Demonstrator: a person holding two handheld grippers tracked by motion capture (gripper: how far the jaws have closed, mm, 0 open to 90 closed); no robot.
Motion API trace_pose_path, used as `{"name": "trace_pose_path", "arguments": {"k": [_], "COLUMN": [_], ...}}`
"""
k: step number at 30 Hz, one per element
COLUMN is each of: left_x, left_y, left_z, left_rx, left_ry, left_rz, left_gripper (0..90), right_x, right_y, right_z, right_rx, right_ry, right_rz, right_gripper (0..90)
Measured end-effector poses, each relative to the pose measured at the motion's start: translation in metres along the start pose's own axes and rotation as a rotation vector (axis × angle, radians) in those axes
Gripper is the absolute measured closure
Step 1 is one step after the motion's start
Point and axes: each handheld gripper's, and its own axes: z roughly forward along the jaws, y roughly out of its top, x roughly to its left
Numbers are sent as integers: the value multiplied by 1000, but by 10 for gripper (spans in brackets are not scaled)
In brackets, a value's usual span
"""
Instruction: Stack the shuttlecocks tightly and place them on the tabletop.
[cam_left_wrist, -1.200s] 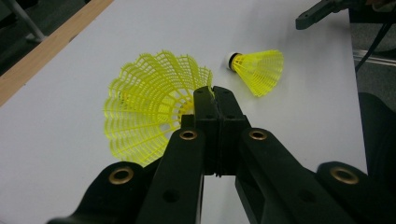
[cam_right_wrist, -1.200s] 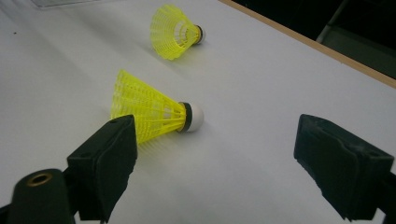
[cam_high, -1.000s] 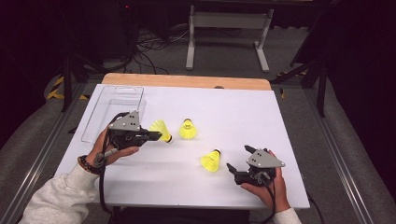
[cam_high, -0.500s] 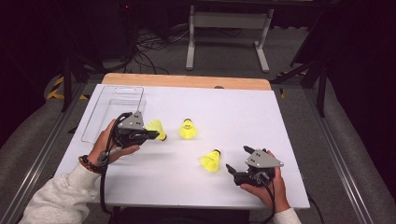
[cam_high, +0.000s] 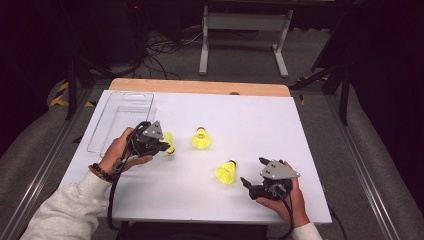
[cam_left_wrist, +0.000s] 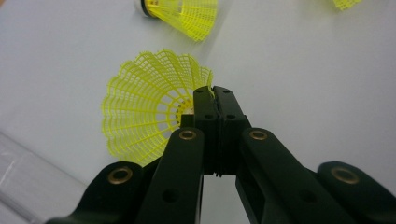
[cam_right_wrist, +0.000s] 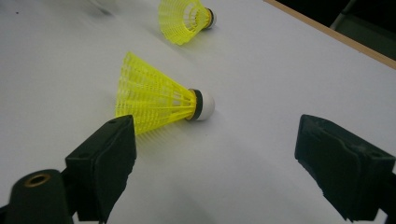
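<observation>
Three yellow shuttlecocks lie on the white desk (cam_high: 300, 150). The left gripper (cam_high: 162, 146) has its jaws clamped together on the skirt rim of the left shuttlecock (cam_high: 168, 141), which sits just beside the clear plastic tray (cam_high: 107, 127) near the desk's left edge. The middle shuttlecock (cam_high: 201, 139) stands apart on bare surface, and the near shuttlecock (cam_high: 226, 171) lies close in front of the right gripper (cam_high: 249, 185), whose jaws stand wide apart with nothing between them.

Open room is generous: the desk's right half and far strip along the wooden edge are bare, while the right hand (cam_high: 287, 197) rests close to the near edge.

From the left gripper view, the pinch is plain: the black tips meet on the mesh of the open skirt of the left shuttlecock (cam_left_wrist: 144, 109), a detail that the hand partly hides in the high view. It also catches a corner of the tray (cam_left_wrist: 28, 182). The right gripper view shows the near shuttlecock (cam_right_wrist: 159, 100) on its side, white cork pointing right, beyond the jaw tips and touching neither pad.

No brand, label or writing can be read on anything.
</observation>
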Motion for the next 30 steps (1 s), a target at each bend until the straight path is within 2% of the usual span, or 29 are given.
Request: {"name": "trace_pose_path", "arguments": {"k": [7,10,16,18,23,27,28,29,30], "left_x": [-3,-4,-8,-9,-14,-23,-28,-28,-30], "left_y": [7,12,19,23,32,42,46,46,47], "left_z": [10,14,19,23,31,39,38,38,35], "left_rx": [26,14,3,-6,-11,22,59,59,82], "left_ry": [3,-8,2,-17,-29,-41,-5,-5,8], "left_rz": [17,27,42,50,78,116,150,150,163], "left_gripper": [891,884,876,875,877,891,894,897,897], "right_x": [1,1,2,2,2,3,3,3,4], "right_y": [0,0,-1,-1,-1,-2,-2,-2,-2], "right_z": [2,2,3,3,2,3,2,2,2], "right_rx": [12,15,24,25,26,37,36,36,35], "right_ry": [-2,-1,3,2,1,4,5,5,5], "right_rz": [-10,-12,-13,-16,-13,-17,-18,-18,-19], "right_gripper": [132,129,130,129,130,131,131,131,131]}}
